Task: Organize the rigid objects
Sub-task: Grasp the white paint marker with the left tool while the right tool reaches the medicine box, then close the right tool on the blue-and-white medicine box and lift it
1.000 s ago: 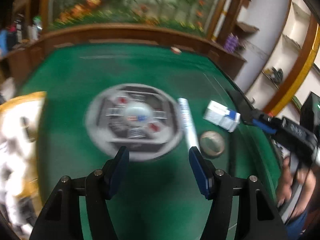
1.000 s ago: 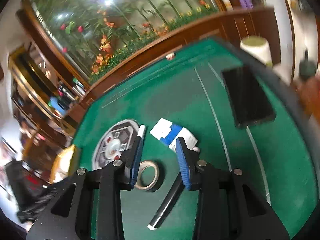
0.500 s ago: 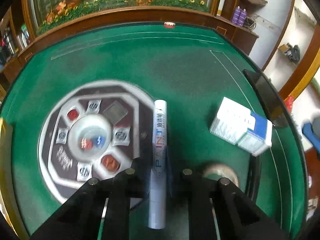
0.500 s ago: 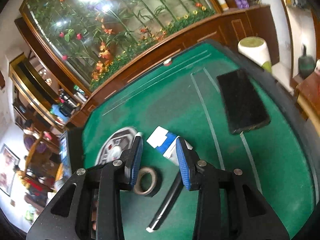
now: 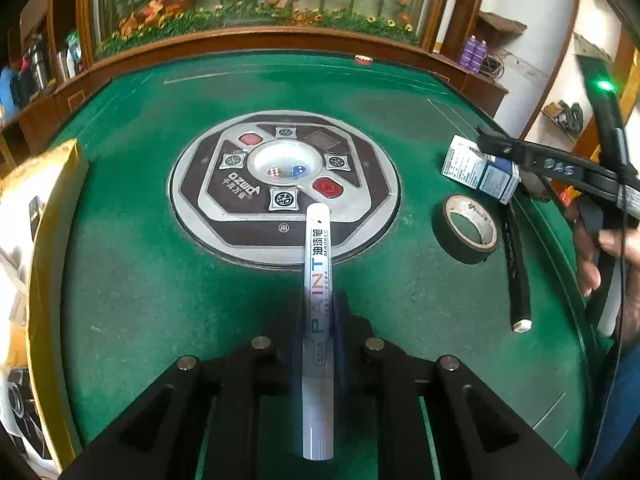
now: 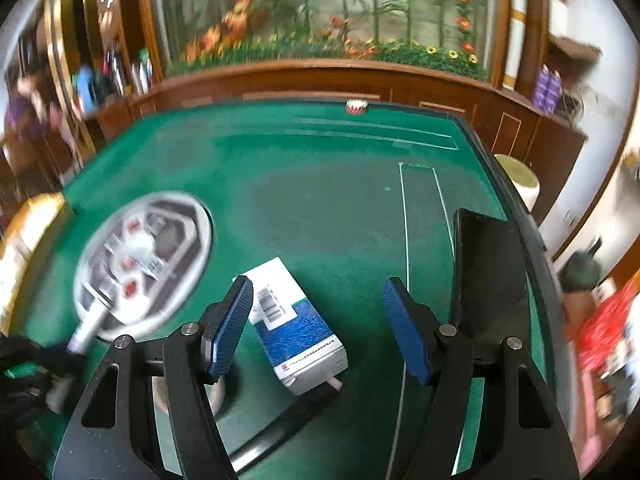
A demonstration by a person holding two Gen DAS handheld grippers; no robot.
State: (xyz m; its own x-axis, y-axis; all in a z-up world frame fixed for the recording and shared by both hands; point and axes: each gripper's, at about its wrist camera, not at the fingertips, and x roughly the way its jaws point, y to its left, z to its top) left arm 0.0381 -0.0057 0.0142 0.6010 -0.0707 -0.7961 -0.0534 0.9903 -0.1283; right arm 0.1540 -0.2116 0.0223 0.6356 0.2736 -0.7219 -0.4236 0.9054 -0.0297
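My left gripper (image 5: 318,316) is shut on a white paint marker (image 5: 317,280) and holds it pointing forward over the green table (image 5: 132,280). A white and blue box (image 5: 478,170) lies at the right; in the right wrist view the box (image 6: 294,324) sits between my open right gripper's (image 6: 318,324) blue fingers, nearer the left finger. A roll of black tape (image 5: 468,228) and a black pen (image 5: 518,276) lie beside the box. The marker also shows blurred at the left of the right wrist view (image 6: 82,334).
A round silver and black control panel (image 5: 284,184) with dice is set in the table's middle. A gold-edged box (image 5: 36,240) lies at the left. A black phone (image 6: 490,272) lies near the right edge. Wooden cabinets and a planted glass wall stand behind.
My left gripper closed on the marker and lifted it off the table. My right gripper opened wide and moved down over the white and blue box.
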